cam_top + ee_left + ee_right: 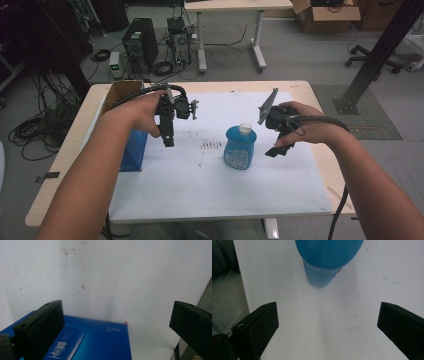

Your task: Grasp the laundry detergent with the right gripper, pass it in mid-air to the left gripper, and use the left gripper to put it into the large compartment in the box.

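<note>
A blue bottle (240, 146) with a white cap stands upright in the middle of the white mat (200, 185). My right gripper (278, 142) is just to its right, above the mat. Its jaws stand wide open with nothing between them. In the right gripper view (328, 307) the blue bottle (328, 255) lies ahead at the top, apart from the jaws. A flat blue box (134, 150) lies at the mat's left edge. My left gripper (172, 125) hovers to its right, open. In the left gripper view (117, 307) the blue box (100, 340) with white lettering sits below the empty jaws.
A cardboard box (120, 92) stands at the table's back left corner. Small dark marks (210, 145) dot the mat left of the bottle. On the floor beyond are a computer tower (140, 42), cables, a white desk (230, 30) and a black slanted post (380, 50).
</note>
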Available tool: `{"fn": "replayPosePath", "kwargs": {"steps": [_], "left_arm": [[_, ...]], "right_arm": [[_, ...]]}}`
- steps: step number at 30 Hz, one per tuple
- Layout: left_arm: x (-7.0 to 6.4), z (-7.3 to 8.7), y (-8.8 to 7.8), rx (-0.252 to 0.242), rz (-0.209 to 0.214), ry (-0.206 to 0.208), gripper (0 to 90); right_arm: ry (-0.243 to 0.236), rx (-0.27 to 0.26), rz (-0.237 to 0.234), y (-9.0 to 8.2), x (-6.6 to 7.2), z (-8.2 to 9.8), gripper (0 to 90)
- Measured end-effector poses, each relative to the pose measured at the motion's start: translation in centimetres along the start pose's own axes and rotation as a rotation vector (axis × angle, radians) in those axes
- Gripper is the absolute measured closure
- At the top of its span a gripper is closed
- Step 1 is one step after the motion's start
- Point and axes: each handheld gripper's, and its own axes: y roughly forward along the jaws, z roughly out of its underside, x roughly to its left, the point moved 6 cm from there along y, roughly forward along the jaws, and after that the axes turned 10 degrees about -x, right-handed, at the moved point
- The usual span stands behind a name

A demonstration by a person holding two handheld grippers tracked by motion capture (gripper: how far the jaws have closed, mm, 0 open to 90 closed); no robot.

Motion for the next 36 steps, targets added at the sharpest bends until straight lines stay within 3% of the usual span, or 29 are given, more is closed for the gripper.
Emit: {"fn": "replayPosePath", "kwargs": {"steps": [14, 27, 36], "left_arm": [[0.0, 0.6, -0.4, 0.011, -0.001, -0.014, 0.2], [-0.9, 1.3, -0.9, 0.028, 0.002, -0.031, 0.2], [-3.7, 1.9, -1.9, 0.009, -0.004, -0.005, 0.2]], "right_arm": [[0.001, -0.005, 0.004, 0.0, -0.2, -0.1, 3.8], [0.005, -0.009, 0.003, 0.0, 0.0, 0.3, 3.8], [0.001, -0.021, 0.008, 0.2, 0.7, 0.6, 3.8]]}}
